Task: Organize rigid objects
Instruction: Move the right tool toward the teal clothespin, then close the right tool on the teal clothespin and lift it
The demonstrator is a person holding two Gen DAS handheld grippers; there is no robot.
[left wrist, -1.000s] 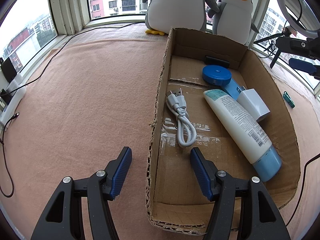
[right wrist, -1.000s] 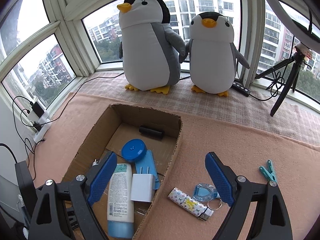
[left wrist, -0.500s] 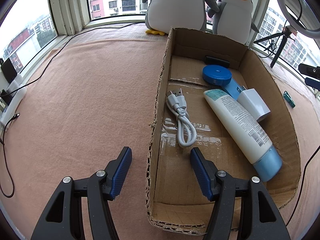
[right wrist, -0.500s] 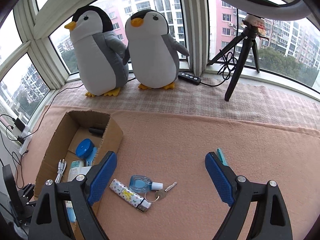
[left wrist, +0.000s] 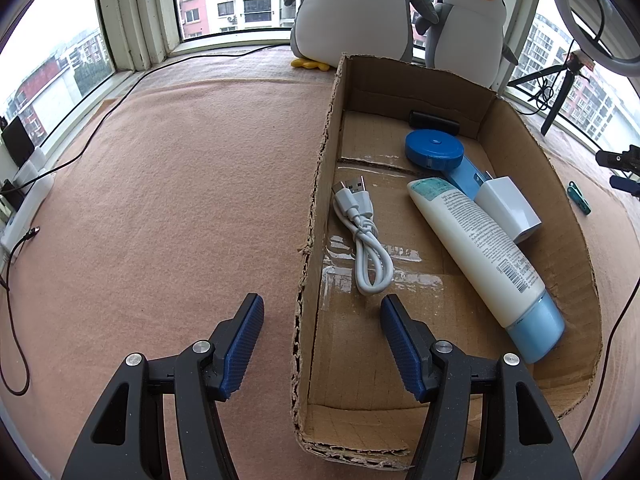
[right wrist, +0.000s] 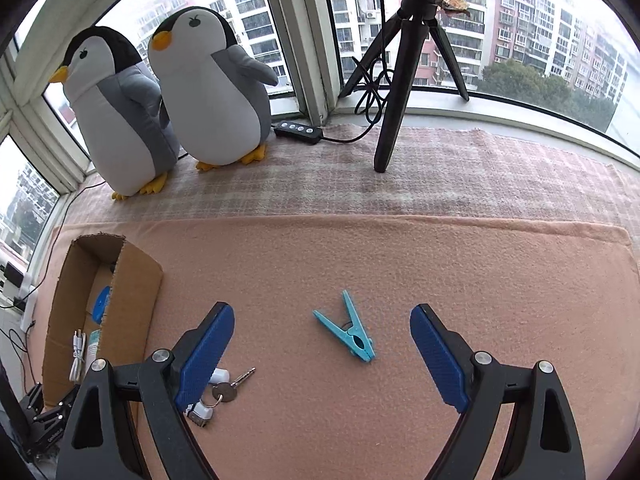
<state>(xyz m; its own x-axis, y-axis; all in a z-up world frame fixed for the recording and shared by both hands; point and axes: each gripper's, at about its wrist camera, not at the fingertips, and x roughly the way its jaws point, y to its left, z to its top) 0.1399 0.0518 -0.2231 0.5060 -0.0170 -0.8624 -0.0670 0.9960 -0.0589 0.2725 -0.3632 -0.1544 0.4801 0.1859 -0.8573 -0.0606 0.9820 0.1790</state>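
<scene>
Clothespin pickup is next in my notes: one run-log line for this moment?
right gripper: open, clothespin between fingers | left gripper: open, straddling box wall

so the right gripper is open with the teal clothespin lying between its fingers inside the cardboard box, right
Not quite. In the right wrist view the right gripper is open around the teal clothespin, but the clothespin lies on the pink blanket, outside the cardboard box.

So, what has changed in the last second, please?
The right gripper swung right, away from the cardboard box, and now faces the teal clothespin, jaws open and empty. The left gripper and the box contents stayed put.
</scene>
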